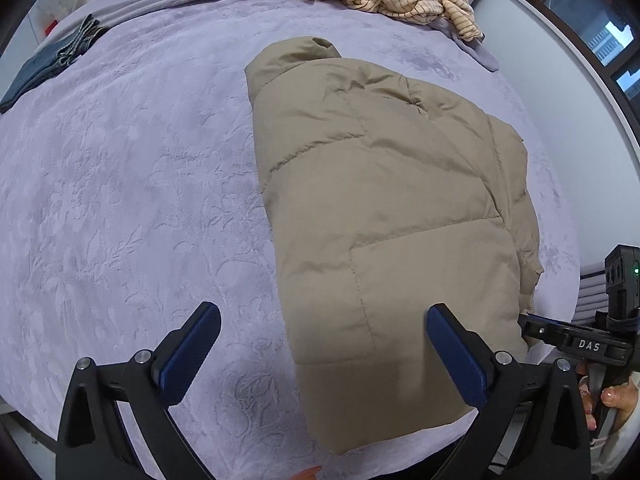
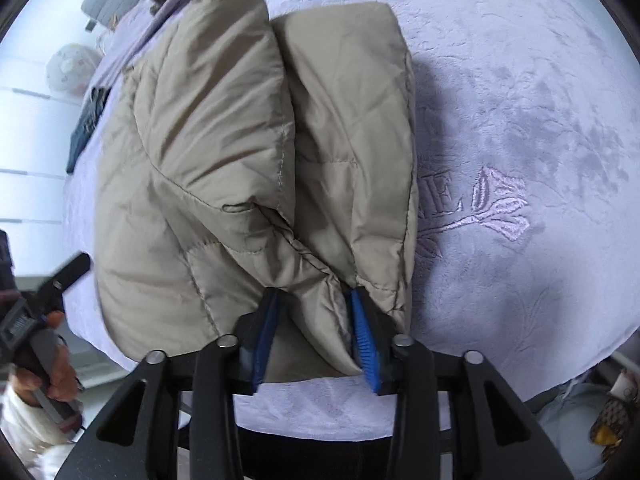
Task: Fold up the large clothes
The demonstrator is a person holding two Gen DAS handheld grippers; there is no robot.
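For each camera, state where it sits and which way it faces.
Left wrist: on the left gripper, open above the bed, looking along the tan jacket; the person's other hand shows.
Right wrist: on the right gripper, shut on the jacket's edge, facing across the bed.
Shared: jacket, bed, jeans.

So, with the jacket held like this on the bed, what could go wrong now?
1. Only the right gripper pinches the jacket, on a small bunch of puffy, smooth-looking fabric; it may slip out when pulled.
2. The left gripper is open over the hem and holds nothing, so a one-sided pull may undo the fold.
3. The jacket lies near the edge of the bed and could slide off.
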